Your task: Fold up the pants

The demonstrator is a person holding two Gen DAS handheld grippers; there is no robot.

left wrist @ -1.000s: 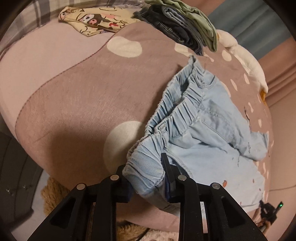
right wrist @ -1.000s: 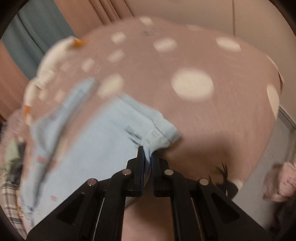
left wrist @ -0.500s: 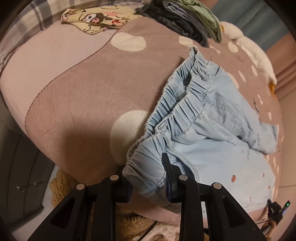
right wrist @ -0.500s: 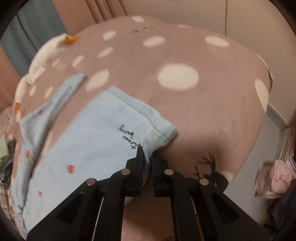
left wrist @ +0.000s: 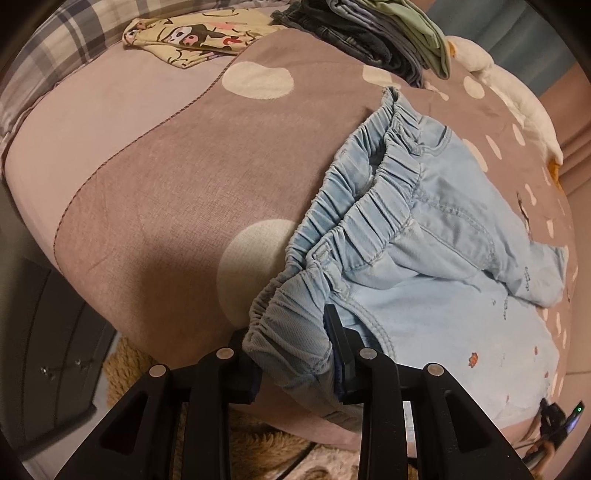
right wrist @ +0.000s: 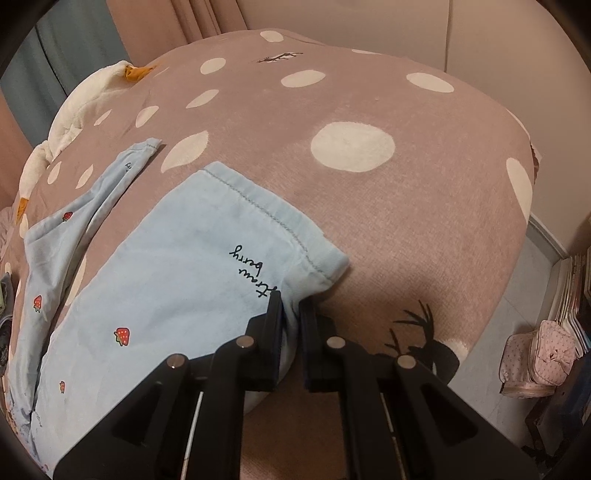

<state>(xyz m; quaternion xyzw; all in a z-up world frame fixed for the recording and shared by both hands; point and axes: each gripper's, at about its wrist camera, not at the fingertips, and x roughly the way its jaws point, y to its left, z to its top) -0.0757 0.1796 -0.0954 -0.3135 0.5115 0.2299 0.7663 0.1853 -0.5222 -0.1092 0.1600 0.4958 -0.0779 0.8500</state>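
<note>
Light blue pants (left wrist: 424,266) with small strawberry prints lie spread on the brown dotted bed cover (left wrist: 166,203). Their gathered elastic waistband sits near the bed's front edge, and my left gripper (left wrist: 290,339) is shut on its nearest corner. In the right wrist view the same pants (right wrist: 166,288) run off to the left. My right gripper (right wrist: 291,301) is shut on the hem corner of the near leg, beside the black lettering. The other leg (right wrist: 122,173) lies further back, a little apart.
Folded clothes (left wrist: 376,33) are stacked at the far side of the bed, beside a yellow cartoon-print cloth (left wrist: 192,37). A white plush (right wrist: 85,99) lies along the back edge. A dark drawer unit (left wrist: 37,332) stands left of the bed; a pink bag (right wrist: 535,354) sits on the floor at right.
Both grippers have kept their grip. The right wrist view has gone from blurred to sharp, and the near leg now lies flatter on the cover. Both views have tipped slightly.
</note>
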